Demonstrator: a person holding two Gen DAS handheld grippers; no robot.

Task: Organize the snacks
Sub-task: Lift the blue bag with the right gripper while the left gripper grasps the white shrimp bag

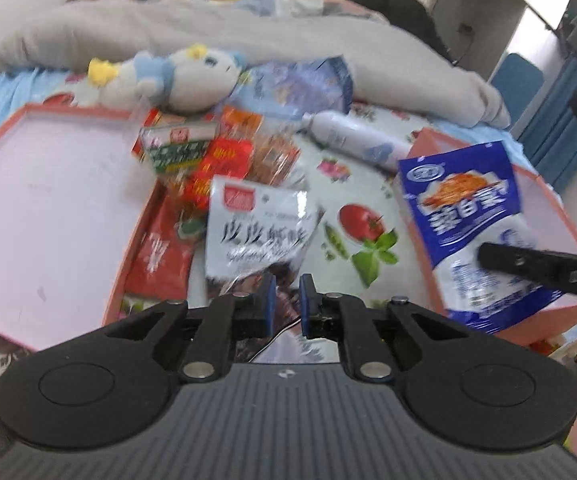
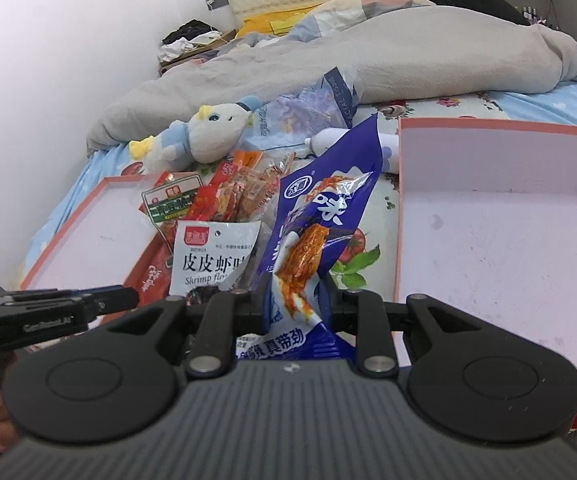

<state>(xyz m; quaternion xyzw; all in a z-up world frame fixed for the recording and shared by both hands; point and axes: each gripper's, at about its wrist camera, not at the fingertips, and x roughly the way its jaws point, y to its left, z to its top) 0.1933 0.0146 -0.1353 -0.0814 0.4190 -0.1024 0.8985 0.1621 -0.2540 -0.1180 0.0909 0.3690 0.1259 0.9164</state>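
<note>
White packet (image 2: 212,258) (reads "Shrimp"), blue packet (image 2: 320,216) in right gripper (image 2: 298,300)

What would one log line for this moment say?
right gripper: shut on blue snack bag | left gripper: shut on white shrimp snack bag | pink boxes: empty | snack pile: unsorted

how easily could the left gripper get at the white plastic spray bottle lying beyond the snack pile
Probably not easily. The left gripper seems shut on the white shrimp-flavour snack packet, and the white spray bottle lies beyond the snack pile. It would likely have to drop the packet first.
</note>
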